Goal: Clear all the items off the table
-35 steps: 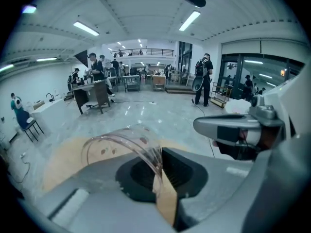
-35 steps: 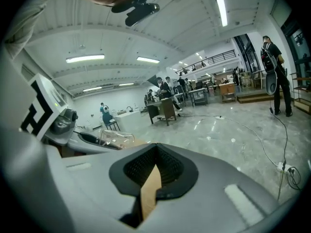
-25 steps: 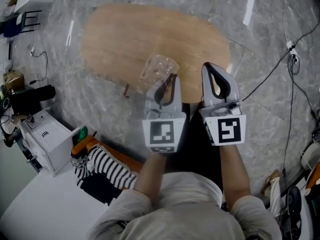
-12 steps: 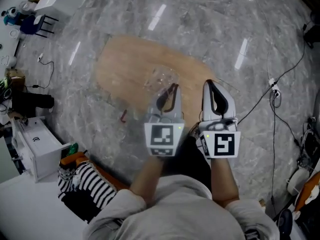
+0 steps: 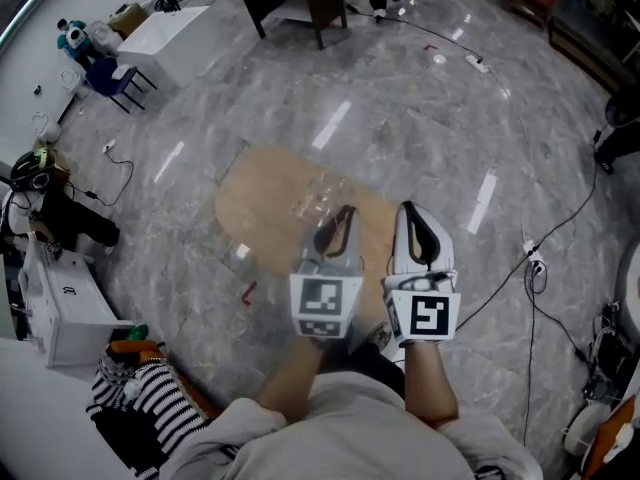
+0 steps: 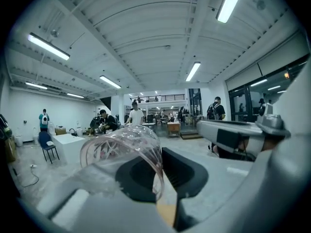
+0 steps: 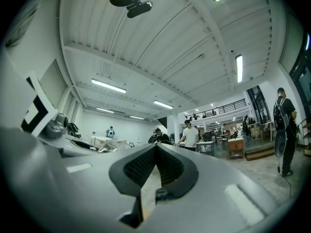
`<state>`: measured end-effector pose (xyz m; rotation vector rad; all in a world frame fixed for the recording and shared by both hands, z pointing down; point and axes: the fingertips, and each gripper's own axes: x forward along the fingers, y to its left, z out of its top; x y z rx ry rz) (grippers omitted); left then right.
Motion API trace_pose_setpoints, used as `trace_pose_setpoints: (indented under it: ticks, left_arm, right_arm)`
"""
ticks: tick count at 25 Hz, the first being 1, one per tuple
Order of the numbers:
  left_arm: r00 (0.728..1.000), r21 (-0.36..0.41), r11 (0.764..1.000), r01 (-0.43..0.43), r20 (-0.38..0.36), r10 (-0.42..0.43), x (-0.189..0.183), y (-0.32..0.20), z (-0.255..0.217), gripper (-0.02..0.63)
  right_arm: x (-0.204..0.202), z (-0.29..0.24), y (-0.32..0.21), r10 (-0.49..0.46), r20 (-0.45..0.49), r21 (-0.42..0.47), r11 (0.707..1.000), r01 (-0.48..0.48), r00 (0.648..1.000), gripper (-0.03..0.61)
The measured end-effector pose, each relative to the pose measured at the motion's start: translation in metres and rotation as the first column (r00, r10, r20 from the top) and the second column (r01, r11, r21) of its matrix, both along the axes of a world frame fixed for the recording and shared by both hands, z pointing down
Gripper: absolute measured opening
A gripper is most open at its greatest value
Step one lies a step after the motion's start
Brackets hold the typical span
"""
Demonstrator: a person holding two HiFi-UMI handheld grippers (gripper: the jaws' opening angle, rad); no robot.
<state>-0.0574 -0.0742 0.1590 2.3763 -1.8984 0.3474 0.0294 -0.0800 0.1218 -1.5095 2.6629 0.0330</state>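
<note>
A clear plastic cup (image 5: 318,196) is held up over the oval wooden table (image 5: 262,206), which lies far below in the head view. My left gripper (image 5: 341,216) is shut on the cup's rim. In the left gripper view the cup (image 6: 121,147) tilts left above the closed jaws of the left gripper (image 6: 163,181), and the room lies level behind it. My right gripper (image 5: 408,214) is raised beside the left one. In the right gripper view the right gripper (image 7: 154,168) is shut with nothing in it. I see no other item on the table top.
A white cabinet (image 5: 58,308) and a striped cloth (image 5: 140,393) lie at the lower left. Cables (image 5: 535,263) run over the marble floor at the right, and a small red thing (image 5: 248,292) lies by the table. People (image 6: 134,114) stand at desks far off.
The table has shrunk and slid away below as the head view rose. Both grippers stay side by side, the left one still shut on the cup.
</note>
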Motion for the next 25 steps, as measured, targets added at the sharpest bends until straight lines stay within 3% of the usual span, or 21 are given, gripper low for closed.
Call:
trace_pose_setpoints:
  ticks: [2, 5, 11, 20, 25]
  left_arm:
    - [1.000, 0.022, 1.000, -0.010, 0.004, 0.010, 0.006, 0.001, -0.013, 0.048]
    - [1.000, 0.041, 0.999, -0.024, 0.004, 0.024, 0.011, 0.006, -0.024, 0.048]
    - [0.999, 0.080, 0.996, -0.048, -0.004, 0.048, 0.027, 0.011, -0.034, 0.048]
    - [0.997, 0.083, 0.993, -0.080, -0.006, 0.080, 0.042, 0.010, -0.034, 0.048]
    - [0.994, 0.087, 0.990, -0.112, 0.000, 0.112, 0.047, 0.012, -0.037, 0.048]
  right_arm:
    - [-0.002, -0.004, 0.003, -0.009, -0.028, -0.006, 1.000, 0.009, 1.000, 0.006]
    - [-0.006, -0.021, 0.010, -0.026, -0.020, 0.062, 0.998, 0.027, 0.999, 0.006]
    - [0.012, -0.036, 0.016, 0.007, -0.020, 0.110, 0.994, -0.005, 1.000, 0.006]
    - [0.023, -0.043, 0.022, 0.015, -0.024, 0.139, 0.990, -0.011, 1.000, 0.006]
    - [0.024, -0.042, 0.022, 0.036, -0.031, 0.106, 0.994, -0.032, 0.999, 0.006]
